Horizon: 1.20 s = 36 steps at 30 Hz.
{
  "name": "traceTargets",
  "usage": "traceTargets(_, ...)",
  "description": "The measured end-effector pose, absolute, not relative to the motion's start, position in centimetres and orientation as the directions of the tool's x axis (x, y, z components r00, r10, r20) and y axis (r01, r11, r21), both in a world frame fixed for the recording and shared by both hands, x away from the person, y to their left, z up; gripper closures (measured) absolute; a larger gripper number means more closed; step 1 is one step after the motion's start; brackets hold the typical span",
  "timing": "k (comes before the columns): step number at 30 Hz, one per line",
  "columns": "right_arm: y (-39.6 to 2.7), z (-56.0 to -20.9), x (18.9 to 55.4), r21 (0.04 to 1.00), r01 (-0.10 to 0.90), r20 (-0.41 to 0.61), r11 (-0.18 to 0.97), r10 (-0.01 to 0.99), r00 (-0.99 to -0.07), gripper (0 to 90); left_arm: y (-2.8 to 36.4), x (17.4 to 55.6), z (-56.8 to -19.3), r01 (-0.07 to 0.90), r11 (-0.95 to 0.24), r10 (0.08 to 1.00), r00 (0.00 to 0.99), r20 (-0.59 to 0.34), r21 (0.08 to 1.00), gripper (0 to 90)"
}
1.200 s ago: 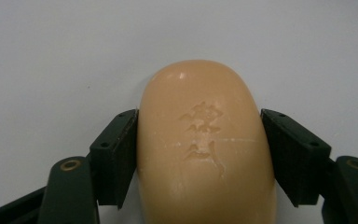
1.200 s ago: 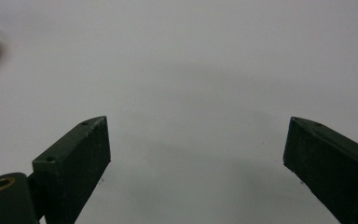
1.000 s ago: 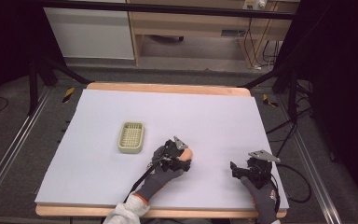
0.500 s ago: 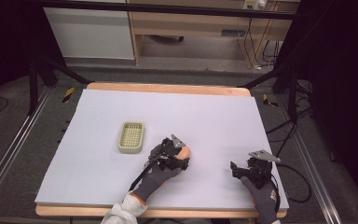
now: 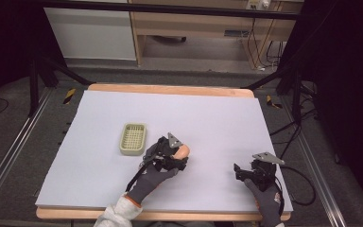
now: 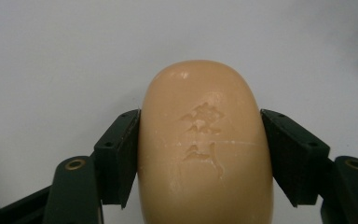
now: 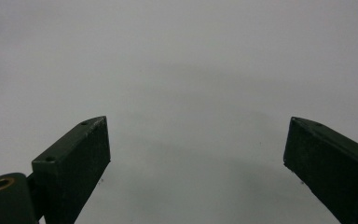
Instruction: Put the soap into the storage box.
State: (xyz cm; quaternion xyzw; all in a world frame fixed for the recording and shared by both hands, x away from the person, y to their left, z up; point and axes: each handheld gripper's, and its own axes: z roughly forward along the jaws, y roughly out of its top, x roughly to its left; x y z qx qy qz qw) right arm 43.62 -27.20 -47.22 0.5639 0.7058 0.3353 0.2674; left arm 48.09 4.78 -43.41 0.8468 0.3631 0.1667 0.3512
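A peach-coloured bar of soap (image 6: 205, 149) with a stamped mark sits between the two black jaws of my left gripper (image 6: 200, 158), which press on both its sides. From above, the soap (image 5: 182, 152) pokes out of the left gripper (image 5: 174, 155) near the middle of the white table, just right of a pale green slotted soap dish (image 5: 133, 138). My right gripper (image 5: 240, 172) rests low at the front right of the table. Its jaws stand wide apart over bare white surface, as the right gripper (image 7: 196, 158) view shows, with nothing between them.
The white table top (image 5: 217, 118) has a wooden rim (image 5: 170, 90). Black cables (image 5: 298, 189) trail off the right edge. A dark frame and a wooden shelf unit (image 5: 194, 28) stand behind the table.
The left gripper with the soap has crept slightly up and to the left, toward the dish. The right gripper has stayed put.
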Motion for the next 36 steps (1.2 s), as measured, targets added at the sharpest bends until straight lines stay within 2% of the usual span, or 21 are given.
traceTargets(19, -27.3, -47.3, 43.7, 0.775, 0.616, -0.004, 0.142, 0.975, -0.220, 7.5, 8.6, 47.5, -41.8, 0.497, -0.458, 0.752, 0.658, 0.023, 0.737, 31.5)
traceTargets(36, -27.2, -47.2, 43.6, 0.778, 0.612, -0.005, 0.145, 0.974, -0.225, 7.5, 13.4, 48.6, -40.6, 0.525, -0.371, 0.820, 0.572, 0.005, 0.766, 31.5)
